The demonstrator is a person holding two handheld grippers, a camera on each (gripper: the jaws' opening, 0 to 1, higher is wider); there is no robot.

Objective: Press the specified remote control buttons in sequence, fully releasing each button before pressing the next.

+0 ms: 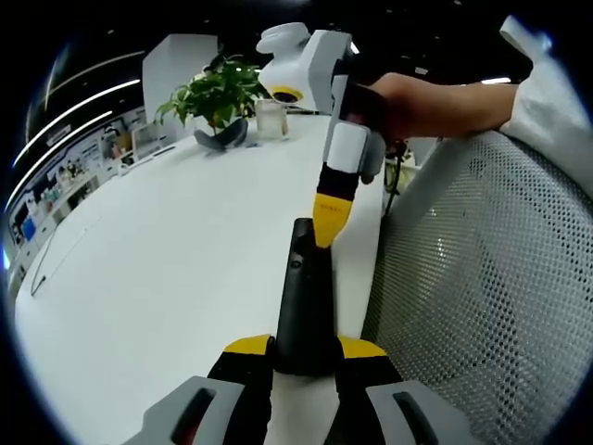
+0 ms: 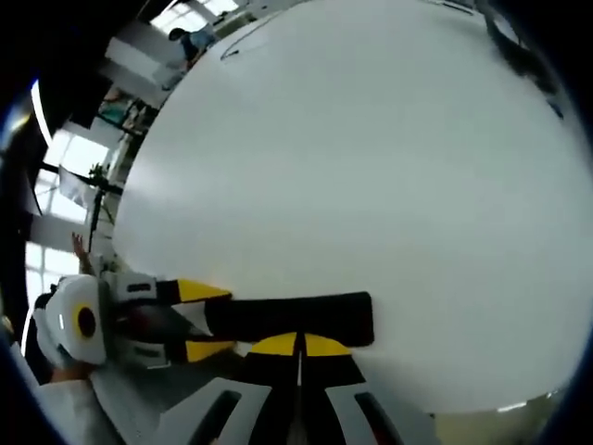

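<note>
Clamped in the left gripper (image 1: pixel 304 357) over the white bench (image 1: pixel 167 269): black remote (image 1: pixel 306 297). Right gripper (image 1: pixel 329 222), pinched closed on nothing, tip on its far end. Could skid off a button or lever the remote loose. Plant (image 1: pixel 215 97) and glass (image 1: pixel 270 119) well clear; mesh chair (image 1: pixel 482 278) crowding close.

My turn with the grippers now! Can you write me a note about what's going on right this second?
Left gripper: shut on the remote, holding its near end over the white table.
Right gripper: shut, yellow tips together, pointing down at the remote's far end; whether it touches a button, I can't tell.
In the right gripper view, the remote lies across just above that gripper's tips.
Done: remote held steady. How many presses are done, I can't tell.
Left: finish the presses, lifting off fully between each.
</note>
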